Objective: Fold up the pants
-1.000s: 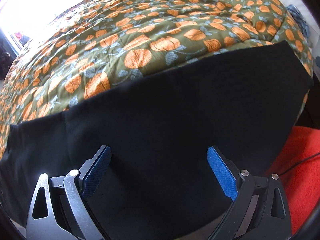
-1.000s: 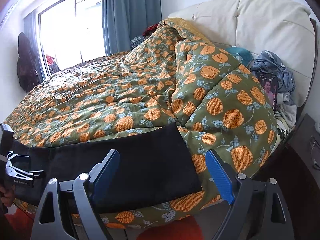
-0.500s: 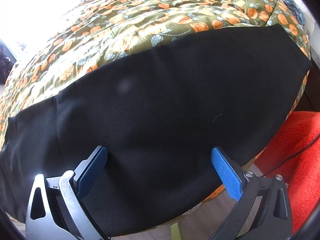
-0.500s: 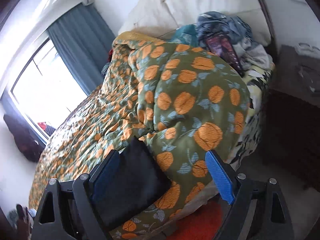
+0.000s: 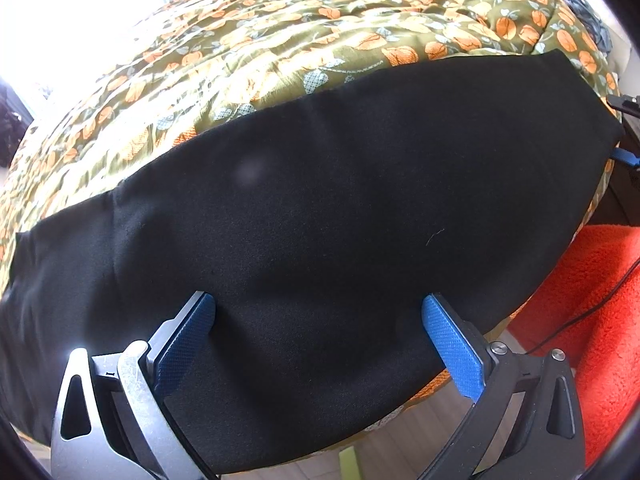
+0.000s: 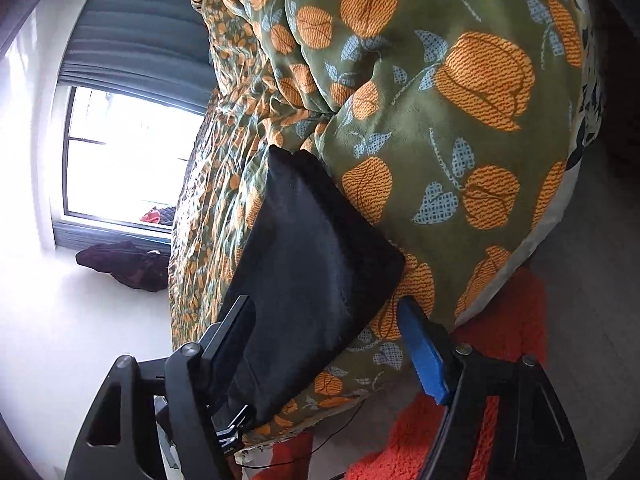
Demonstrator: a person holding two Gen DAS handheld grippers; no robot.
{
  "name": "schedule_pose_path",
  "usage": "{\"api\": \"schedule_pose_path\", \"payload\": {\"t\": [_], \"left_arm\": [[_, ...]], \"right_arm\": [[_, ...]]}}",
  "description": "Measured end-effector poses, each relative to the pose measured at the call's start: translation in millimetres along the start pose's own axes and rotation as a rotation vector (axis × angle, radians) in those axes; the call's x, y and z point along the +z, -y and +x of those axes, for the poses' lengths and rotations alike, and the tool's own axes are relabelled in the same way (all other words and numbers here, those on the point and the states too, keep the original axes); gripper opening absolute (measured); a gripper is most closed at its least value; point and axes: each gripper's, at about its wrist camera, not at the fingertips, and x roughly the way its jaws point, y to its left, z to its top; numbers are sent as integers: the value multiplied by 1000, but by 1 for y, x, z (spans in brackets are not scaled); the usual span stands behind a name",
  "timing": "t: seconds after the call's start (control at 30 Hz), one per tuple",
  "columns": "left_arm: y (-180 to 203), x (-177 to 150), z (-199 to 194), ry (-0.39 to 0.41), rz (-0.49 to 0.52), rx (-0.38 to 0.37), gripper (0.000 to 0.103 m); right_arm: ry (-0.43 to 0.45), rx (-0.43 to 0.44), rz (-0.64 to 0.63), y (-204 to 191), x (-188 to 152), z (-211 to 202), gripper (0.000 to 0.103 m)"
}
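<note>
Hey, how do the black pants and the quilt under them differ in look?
The pants are plain black; the quilt is olive green printed with orange fruit and pale blue leaves. The pants lie flat and smooth; the quilt is puffy and bunches into a mound on the right wrist view. Both are soft cloth on the bed.

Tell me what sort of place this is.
Most likely a bedroom: black pants lie on a bed under an olive quilted comforter with orange fruit print, beside a bright window with grey-blue curtains and an orange shaggy rug.
</note>
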Motion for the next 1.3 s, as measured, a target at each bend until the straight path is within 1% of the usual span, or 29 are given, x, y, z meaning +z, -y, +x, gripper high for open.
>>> {"api": "schedule_pose_path", "payload": {"t": [0.1,0.17,0.27,0.3,0.33,0.37,0.4,0.5,0.57,0.6,0.7,0.73,0.87,0.97,1.03,1.1,1.17,1.23,1.3], "left_arm": [[1,0,0,0,0,-1,102],[1,0,1,1,1,-2,103],[0,0,1,1,0,-2,102],[0,0,1,1,0,-3,103],[0,0,1,1,-1,-5,102],[0,0,1,1,-1,-6,102],[0,0,1,1,0,-6,102],[0,0,2,2,1,-4,103],[1,0,2,2,1,-3,102],[1,0,2,2,1,-4,102],[1,0,2,3,1,-4,103],[1,0,3,3,2,-4,103],[4,0,4,2,10,11,103],[9,1,7,1,22,37,103],[11,2,8,-2,22,37,103],[5,7,5,-21,8,-8,103],[-12,13,-6,-34,-32,-62,100],[-43,14,-27,2,-102,-80,100],[-82,8,-48,45,-175,-90,100]], "right_arm": [[-7,-16,1,-2,4,9,66],[-9,-51,-13,-4,4,11,63],[-4,-39,-2,-3,4,14,63],[-1,-31,-8,-3,4,13,53],[13,-27,-20,-5,3,11,31],[30,-26,-32,-5,3,8,19],[41,-15,-44,-7,2,6,12],[59,-37,-86,-14,-2,3,12],[51,-69,-96,-17,-1,7,17],[39,-81,-93,-16,1,10,18],[32,-100,-96,-16,3,17,17],[40,-104,-104,-18,2,16,13],[89,-89,-144,-31,-2,14,11],[114,-51,-153,-39,-7,5,11],[123,-12,-154,-49,-10,-2,11],[133,22,-181,-70,-13,-11,11],[142,61,-226,-100,-17,-18,11],[145,108,-279,-138,-23,-23,11],[136,163,-336,-180,-35,-22,11]]}}
